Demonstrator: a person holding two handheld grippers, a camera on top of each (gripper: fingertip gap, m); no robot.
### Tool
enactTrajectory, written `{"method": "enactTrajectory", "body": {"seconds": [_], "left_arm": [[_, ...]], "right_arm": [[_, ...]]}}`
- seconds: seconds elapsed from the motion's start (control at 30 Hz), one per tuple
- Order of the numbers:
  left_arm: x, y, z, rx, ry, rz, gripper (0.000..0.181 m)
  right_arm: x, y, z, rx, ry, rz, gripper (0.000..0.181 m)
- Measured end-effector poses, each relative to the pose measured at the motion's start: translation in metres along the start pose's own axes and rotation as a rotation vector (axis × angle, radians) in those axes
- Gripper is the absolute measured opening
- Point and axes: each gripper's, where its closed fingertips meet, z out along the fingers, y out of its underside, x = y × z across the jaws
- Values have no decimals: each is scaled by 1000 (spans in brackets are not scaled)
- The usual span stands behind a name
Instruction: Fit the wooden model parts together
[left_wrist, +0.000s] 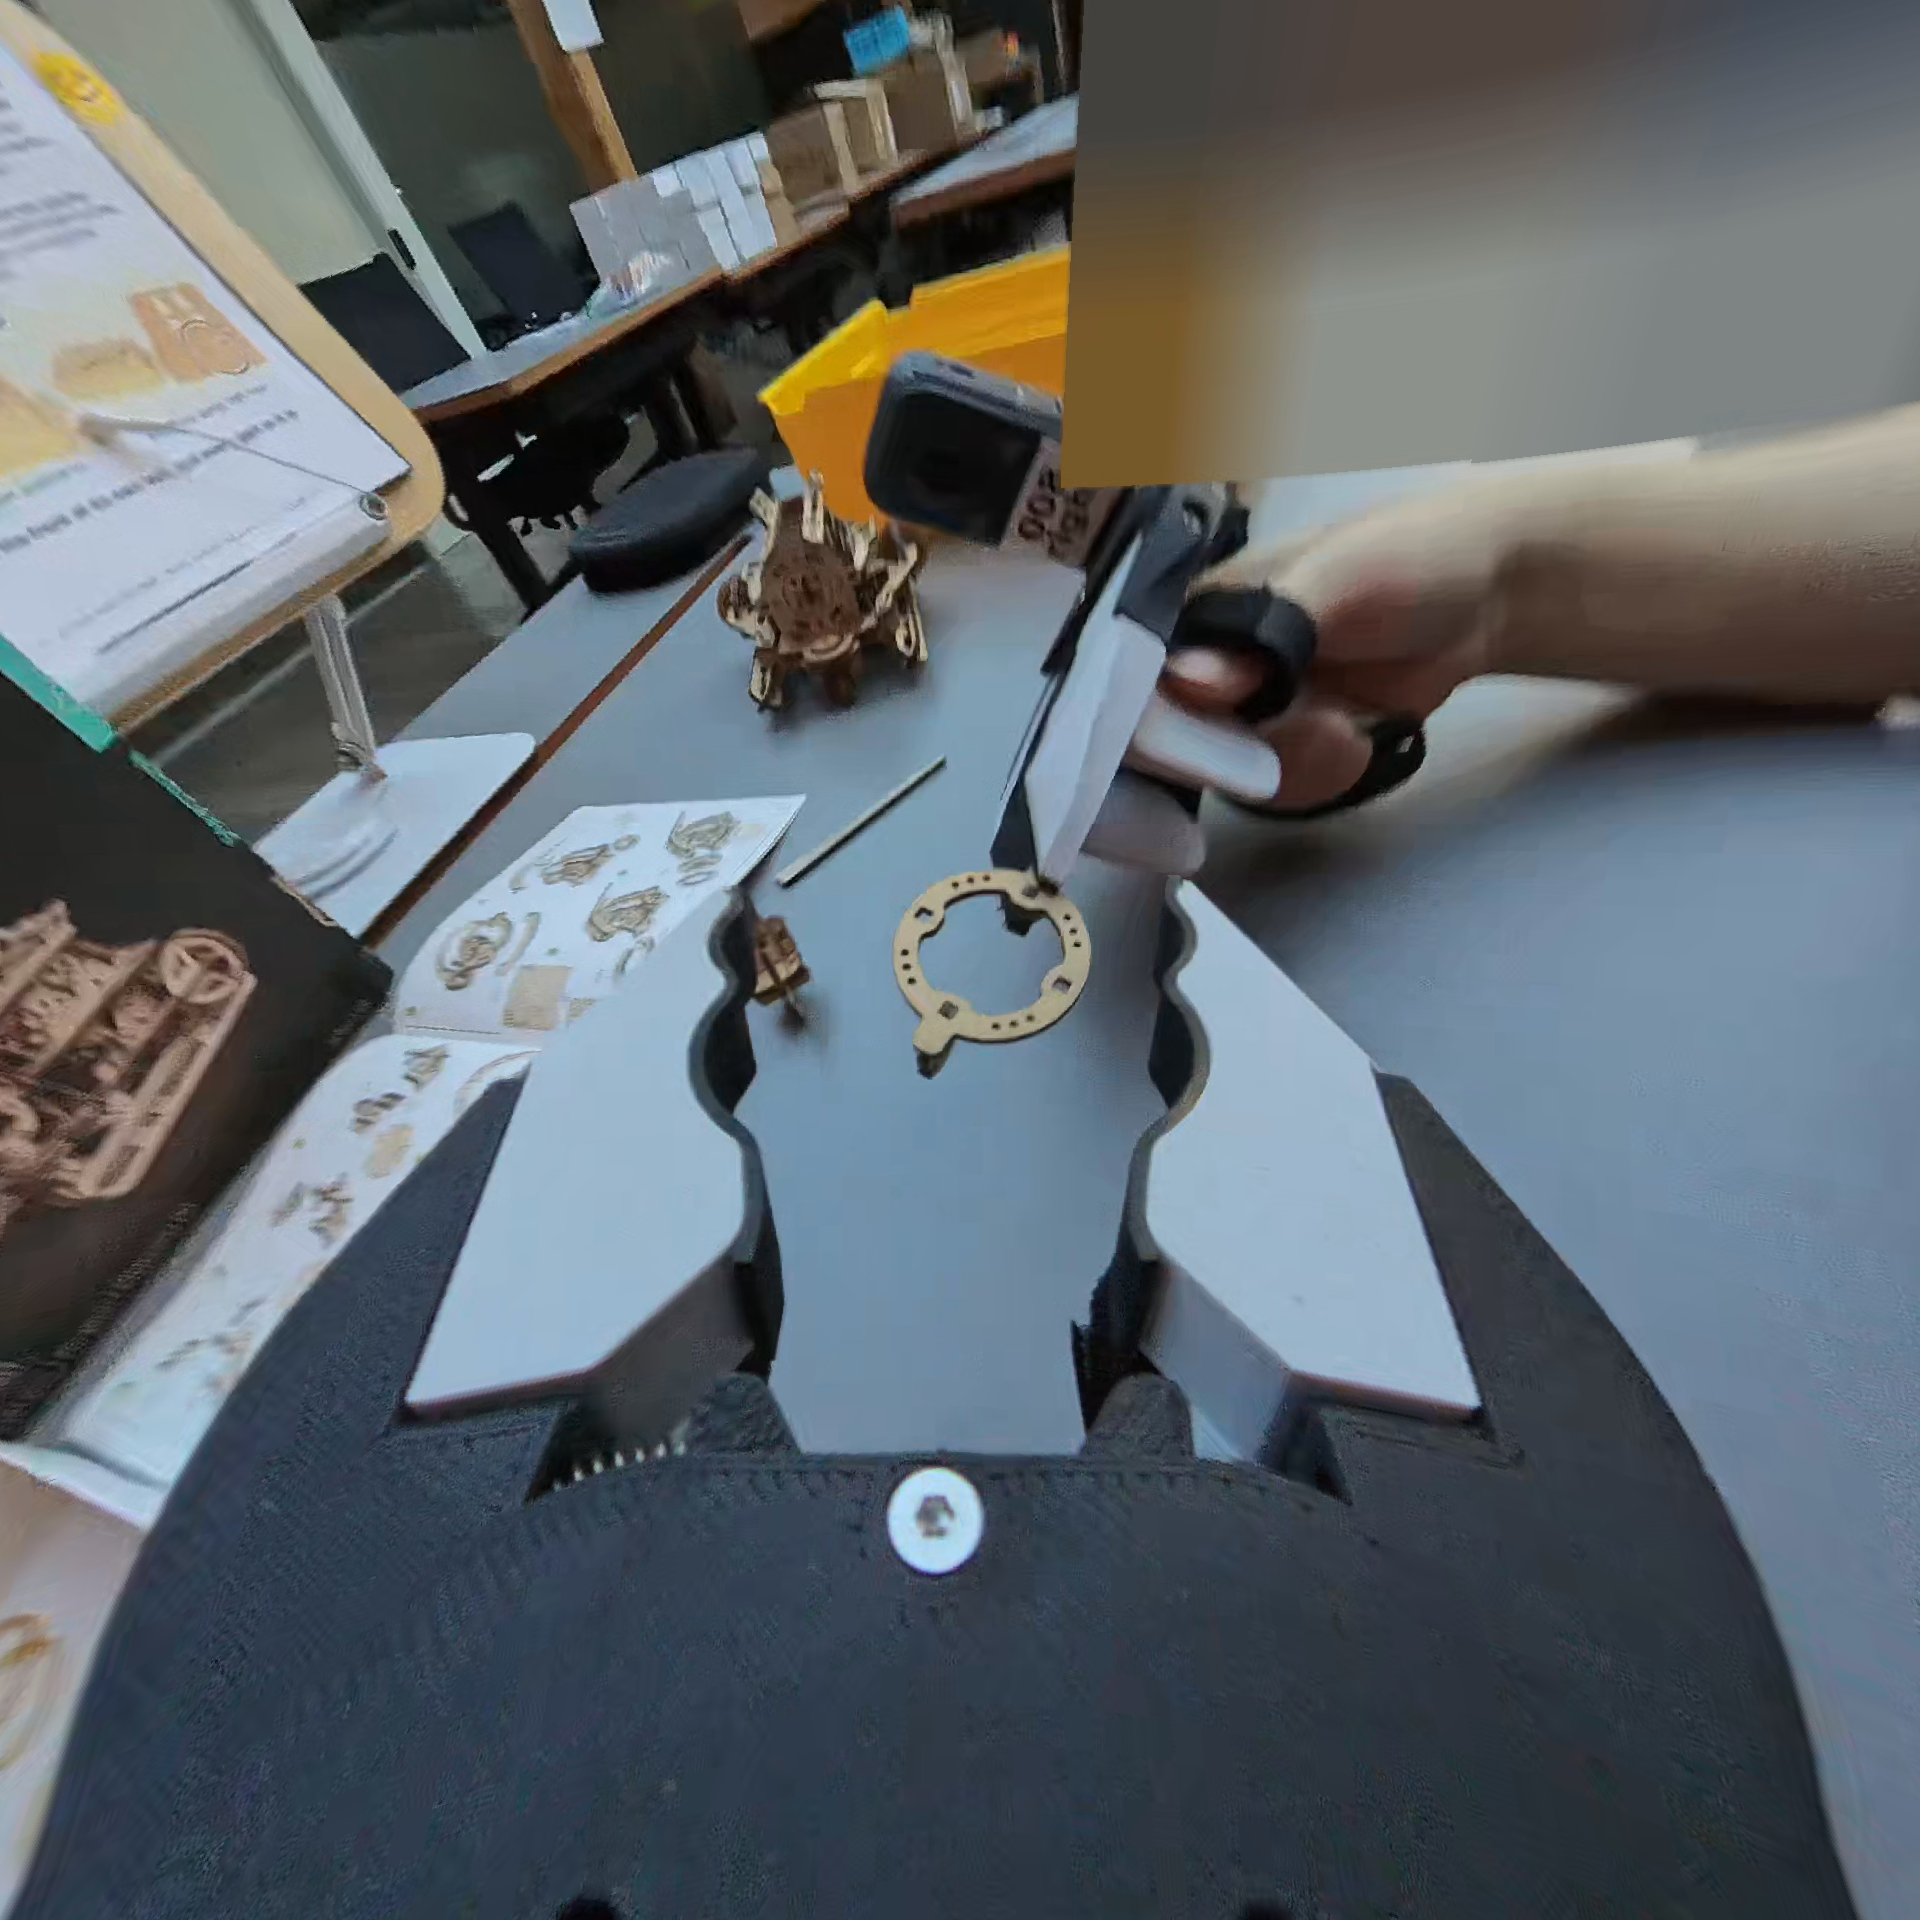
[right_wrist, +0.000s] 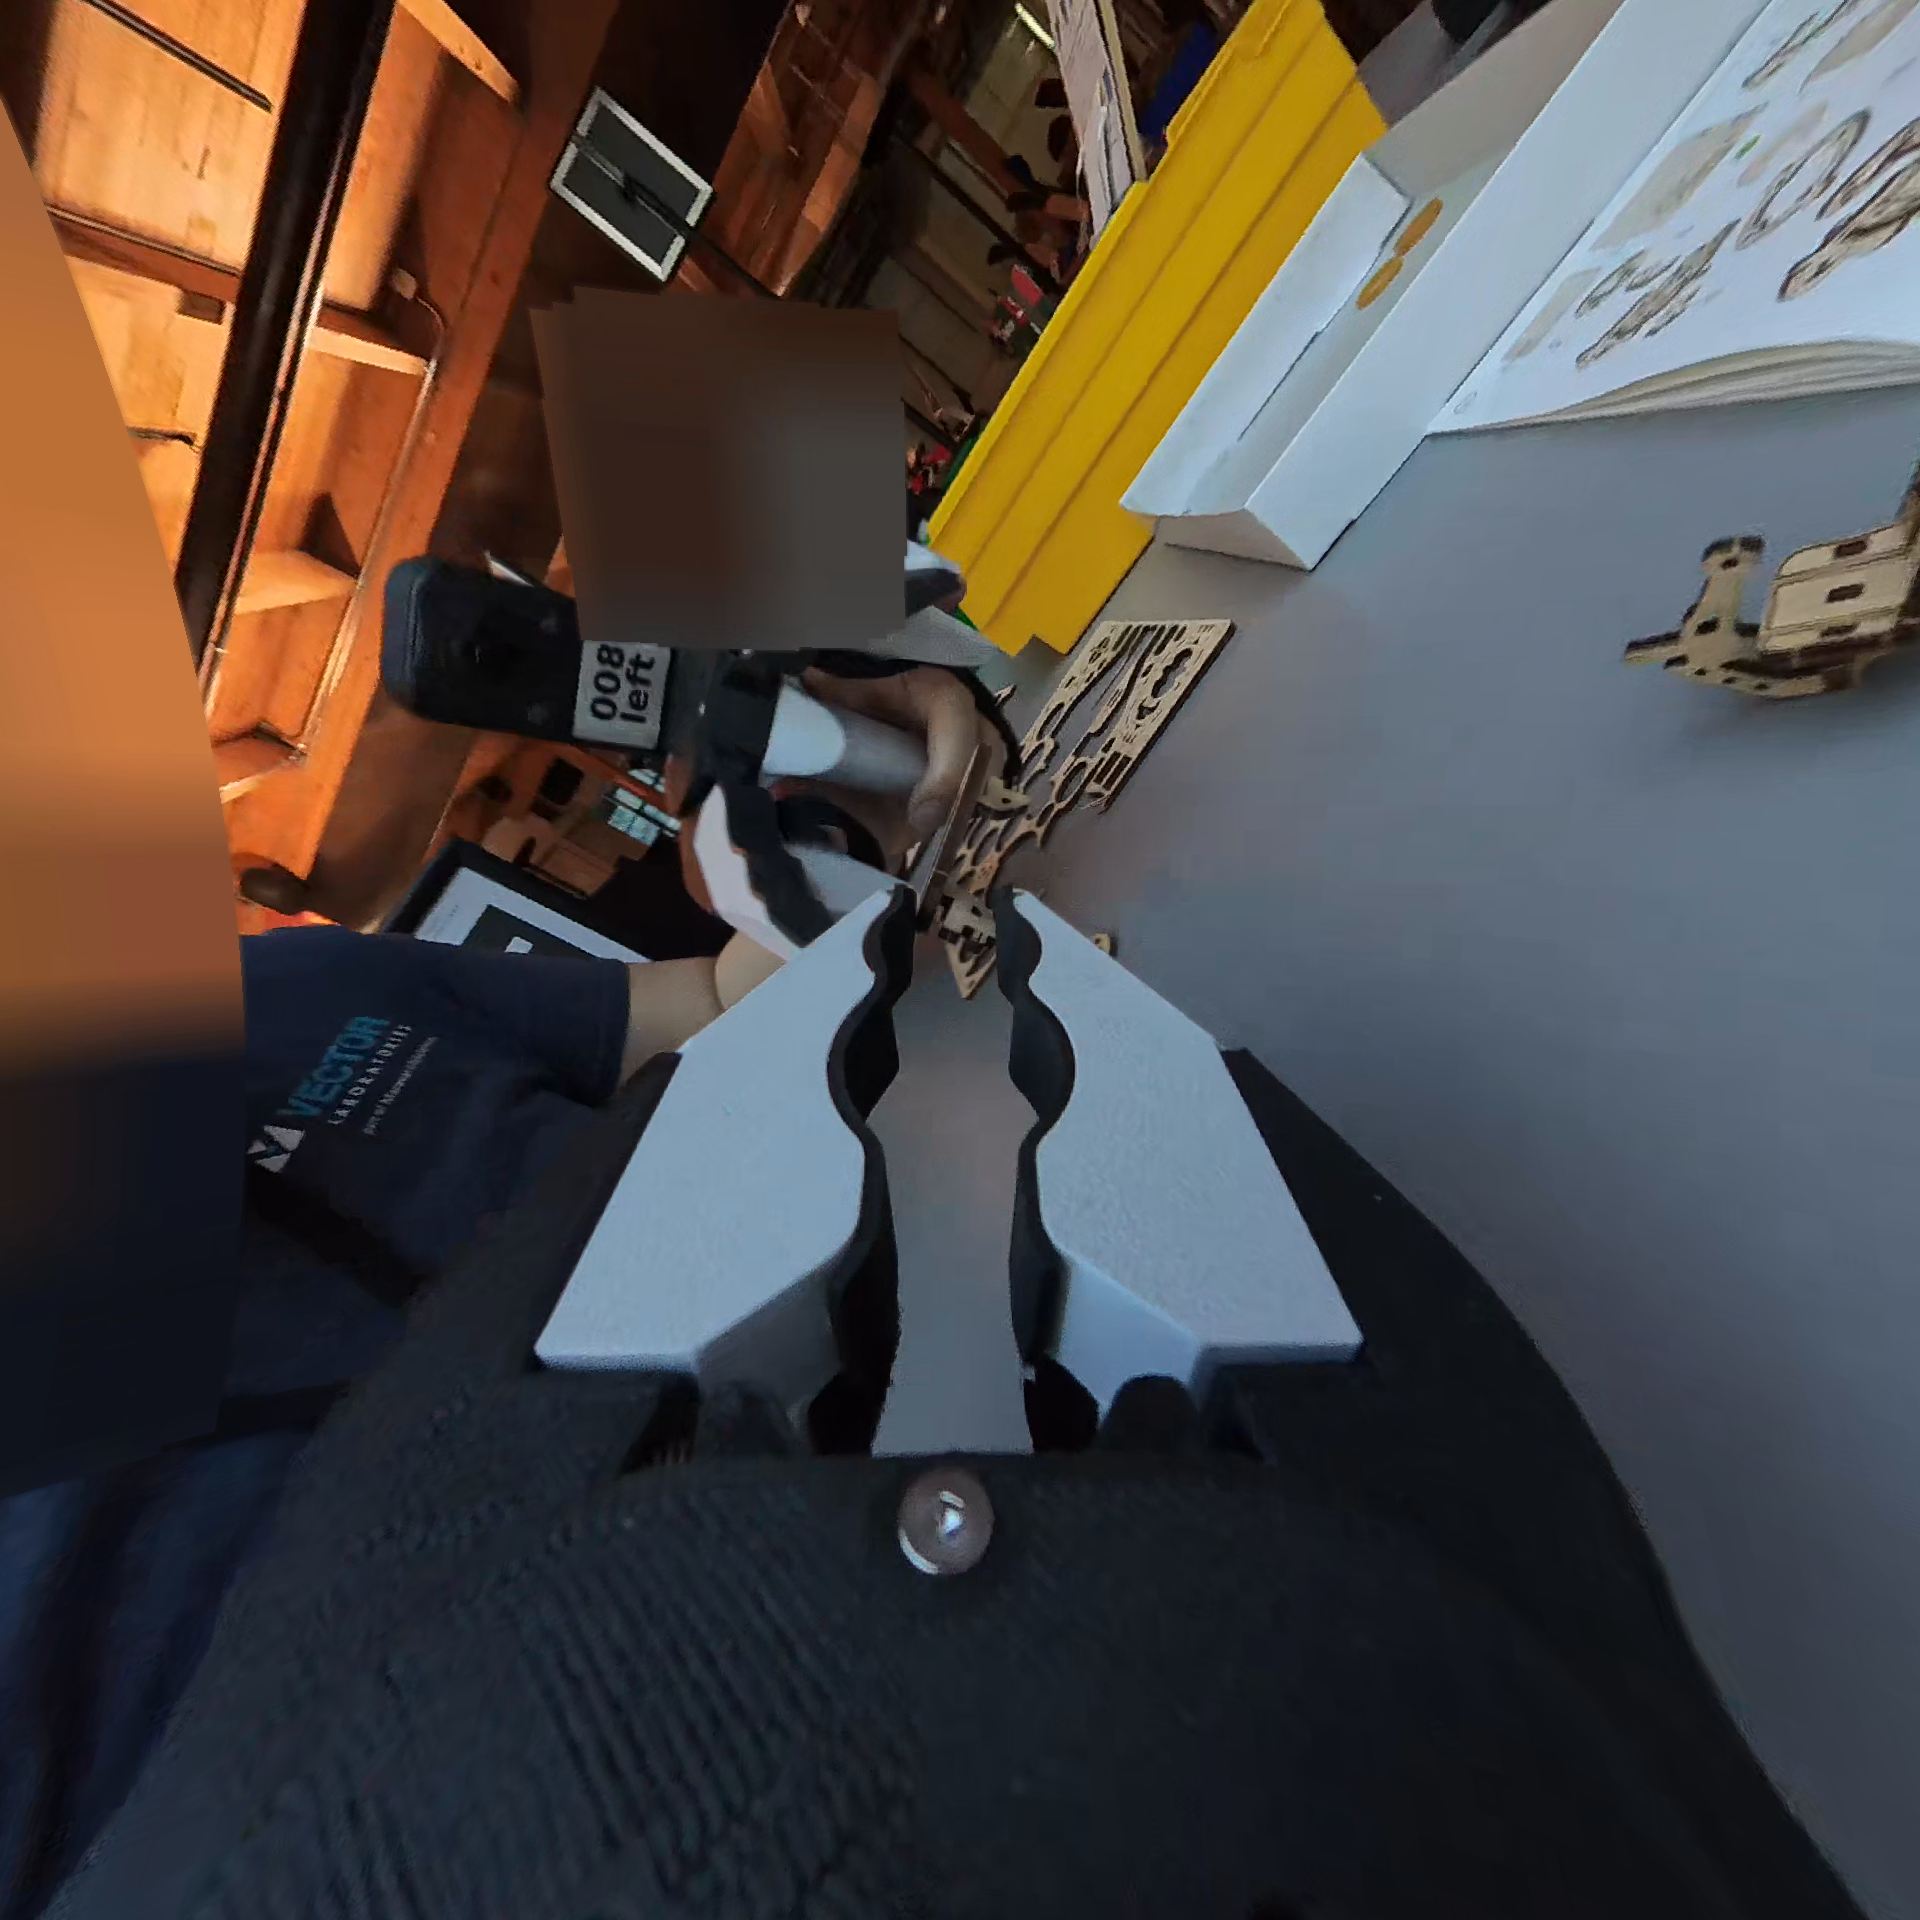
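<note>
A flat wooden ring (left_wrist: 992, 961) with small holes and a tab sits just above the grey table (left_wrist: 1558, 1039), with a shadow under it. My right gripper (left_wrist: 1029, 883) comes down from the upper right and pinches the ring's far rim. In the right wrist view its jaws (right_wrist: 956, 904) are narrow, with wood between the tips. My left gripper (left_wrist: 951, 925) is wide open and empty, with the ring just beyond its tips. A small wooden part with a pin (left_wrist: 779, 961) stands by its left fingertip. A part-built wooden model (left_wrist: 821, 603) stands farther back.
A thin wooden stick (left_wrist: 862, 821) lies behind the ring. An open instruction booklet (left_wrist: 592, 914), a black box (left_wrist: 135, 1039) and a page stand (left_wrist: 156, 364) are on the left. A yellow bin (left_wrist: 935, 353) is at the back. A cut wooden sheet (right_wrist: 1122, 707) lies near the person. Only a small space, under 4 cm, lies between the two pairs of fingers. The part-built wooden model (left_wrist: 821, 603) is about 30 centimeters from both grippers' fingertips.
</note>
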Motion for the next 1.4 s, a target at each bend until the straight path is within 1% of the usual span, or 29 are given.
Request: {"method": "enactTrajectory", "body": {"seconds": [0.07, 0.1, 0.17, 0.23, 0.3, 0.37, 0.47, 0.53, 0.57, 0.6, 0.63, 0.67, 0.73, 0.77, 0.83, 0.93, 1.0, 1.07, 1.2, 1.23, 1.27, 1.33, 1.37, 1.4], "left_arm": [[9, 14, 6, -79, -1, 162, 75], [13, 18, 9, -96, 8, 197, 68], [20, 14, 10, -57, 34, 183, 50], [26, 11, 10, -32, 82, 132, 42], [28, 16, 11, -53, 121, 80, 41], [29, 16, 11, -40, 139, 54, 38], [25, 10, 8, -12, 105, 51, 35], [22, 10, 7, -14, 69, 101, 33], [22, 10, 6, -13, 61, 119, 33], [23, 10, 6, -15, 56, 133, 33], [24, 12, 7, -26, 56, 146, 33], [25, 15, 7, -44, 57, 161, 33], [27, 23, 9, -98, 61, 213, 33], [27, 28, 9, -134, 56, 257, 33], [29, 35, 10, -193, 50, 343, 32], [36, 39, 13, -239, 61, 417, 32], [38, 43, 14, -280, 63, 470, 32], [38, 46, 14, -309, 52, 520, 32], [39, 44, 15, -320, 29, 604, 32], [41, 45, 14, -329, 30, 647, 27], [42, 46, 14, -330, 17, 695, 12], [42, 43, 16, -297, -32, 747, 13], [41, 40, 16, -276, -56, 751, 13], [41, 38, 16, -254, -72, 747, 13]], "right_arm": [[-2, 7, 4, -31, -34, 32, 13], [-2, 10, 5, -51, -33, 25, 13], [-1, 12, 7, -69, -24, 17, 13], [-4, 15, 9, -82, -44, 31, 13], [-3, 17, 10, -91, -49, 36, 13], [-3, 22, 11, -113, -59, 45, 13], [-8, 14, 10, -59, -128, 139, 13], [-7, 4, 5, 6, -158, 205, 13], [-3, 3, 3, 16, -147, 213, 13], [1, 5, 2, 3, -115, 201, 16], [5, 9, 2, -22, -80, 182, 25], [6, 12, 4, -41, -67, 180, 27], [-2, 22, 7, -105, -102, 212, 30], [0, 26, 8, -122, -85, 215, 32], [5, 29, 9, -142, -53, 212, 29], [8, 32, 10, -162, -37, 226, 24], [15, 39, 10, -213, 20, 192, 24], [16, 45, 12, -260, 56, 138, 16], [21, 49, 16, -292, 118, 52, 14], [21, 48, 16, -291, 123, 29, 16], [19, 44, 17, -277, 125, 0, 10], [17, 44, 14, -303, 154, -104, 9], [17, 41, 13, -296, 168, -135, 6], [19, 39, 11, -283, 187, -142, 0]]}}
